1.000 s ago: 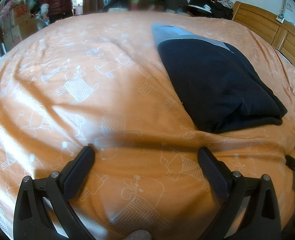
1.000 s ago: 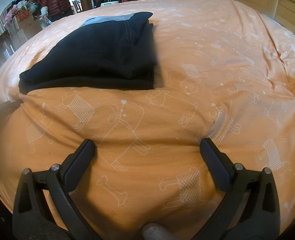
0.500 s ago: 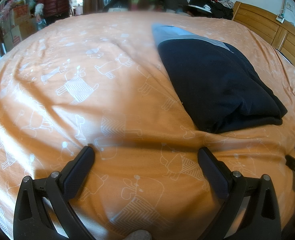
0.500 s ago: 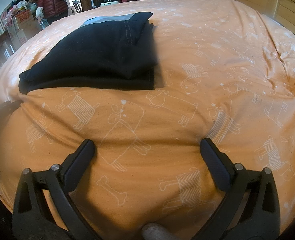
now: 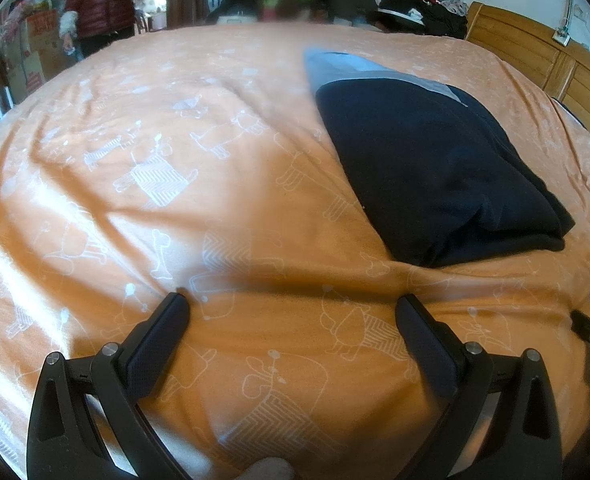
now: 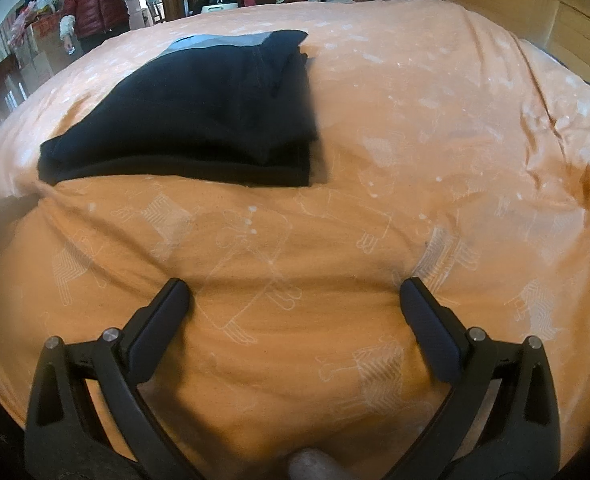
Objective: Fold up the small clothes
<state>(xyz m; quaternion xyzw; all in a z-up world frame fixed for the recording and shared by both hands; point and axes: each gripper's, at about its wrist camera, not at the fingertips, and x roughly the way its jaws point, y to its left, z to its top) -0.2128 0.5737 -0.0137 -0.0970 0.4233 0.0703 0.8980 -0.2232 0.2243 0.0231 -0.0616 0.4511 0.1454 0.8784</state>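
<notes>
A folded dark garment (image 5: pixel 435 164) is lying on an orange quilt (image 5: pixel 175 200) covering a bed. Both grippers are hovering low over bare quilt, near the garment's front edge but not touching it. The left gripper (image 5: pixel 291 308) and the right gripper (image 6: pixel 295 292) are each holding their jaws spread wide, gripping nothing. A person in a red jacket (image 6: pixel 95 4) is standing beyond the bed.
</notes>
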